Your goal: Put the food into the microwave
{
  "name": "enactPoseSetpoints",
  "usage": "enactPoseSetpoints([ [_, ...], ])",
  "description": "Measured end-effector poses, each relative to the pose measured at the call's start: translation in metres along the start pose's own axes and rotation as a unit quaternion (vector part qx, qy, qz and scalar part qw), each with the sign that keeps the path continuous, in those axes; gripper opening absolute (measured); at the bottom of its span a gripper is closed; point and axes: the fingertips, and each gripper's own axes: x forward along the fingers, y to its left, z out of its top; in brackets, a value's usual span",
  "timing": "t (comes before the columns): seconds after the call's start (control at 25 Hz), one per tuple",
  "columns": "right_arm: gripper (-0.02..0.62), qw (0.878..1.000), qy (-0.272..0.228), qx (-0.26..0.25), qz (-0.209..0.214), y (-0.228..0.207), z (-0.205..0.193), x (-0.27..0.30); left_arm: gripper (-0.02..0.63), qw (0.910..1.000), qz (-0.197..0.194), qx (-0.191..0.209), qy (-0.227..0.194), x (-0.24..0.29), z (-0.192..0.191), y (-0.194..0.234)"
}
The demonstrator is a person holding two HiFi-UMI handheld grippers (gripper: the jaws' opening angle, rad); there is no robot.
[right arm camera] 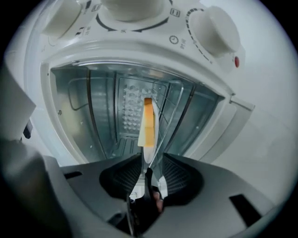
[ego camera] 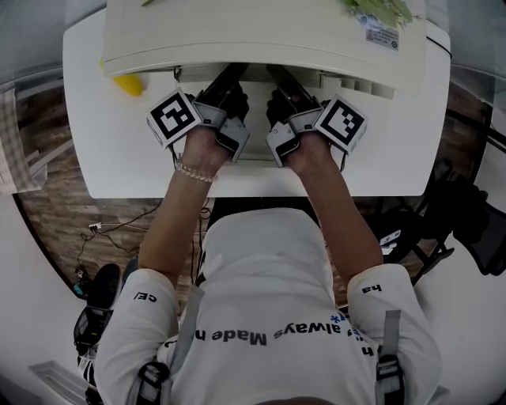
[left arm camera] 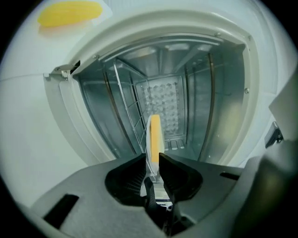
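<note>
The white microwave (ego camera: 261, 35) stands open on the table, its metal cavity (left arm camera: 172, 93) showing a wire rack (left arm camera: 128, 100). A white plate carrying yellow-orange food (left arm camera: 154, 135) is seen edge-on, reaching into the cavity mouth. My left gripper (left arm camera: 152, 169) is shut on one rim of the plate. My right gripper (right arm camera: 148, 169) is shut on the opposite rim, with the food (right arm camera: 147, 123) beyond it. In the head view both grippers (ego camera: 225, 91) (ego camera: 286, 91) sit side by side at the oven's front; the plate is hidden under the oven's top.
A yellow corn cob (ego camera: 128, 83) lies on the white table (ego camera: 103, 158) left of the oven, the corn cob (left arm camera: 70, 13) also showing in the left gripper view. Green leaves (ego camera: 379, 9) lie on the oven's top. Control knobs (right arm camera: 212, 30) sit beside the cavity.
</note>
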Motion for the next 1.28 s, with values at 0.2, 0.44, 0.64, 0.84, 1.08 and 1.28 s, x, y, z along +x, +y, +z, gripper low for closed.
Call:
enactPoseSetpoints([
  [0.2,0.109,0.999,0.016,-0.033,-0.013,0.006,-0.004,-0.025,0.063,0.9996,0.002,0.030,-0.002,-0.022,-0.007,-0.018],
  [0.44,0.068,0.992,0.026,-0.127,0.000,0.044,0.000,-0.060,0.035,0.9965,0.003,0.082,0.018,-0.050,-0.028,-0.051],
  [0.64,0.043,0.974,0.029,-0.221,0.032,0.090,0.001,-0.087,0.021,0.9786,-0.015,0.203,0.032,-0.070,-0.036,-0.093],
  [0.84,0.032,0.944,0.016,-0.326,0.052,0.139,-0.001,-0.121,0.018,0.9624,-0.041,0.267,0.027,-0.091,-0.048,-0.145],
  [1.08,0.032,0.897,-0.001,-0.436,0.071,0.195,-0.009,-0.154,0.017,0.9360,-0.063,0.346,0.017,-0.113,-0.063,-0.198],
  [1.28,0.031,0.857,-0.013,-0.511,0.073,0.235,-0.017,-0.175,0.017,0.9094,-0.065,0.411,-0.002,-0.132,-0.067,-0.235],
])
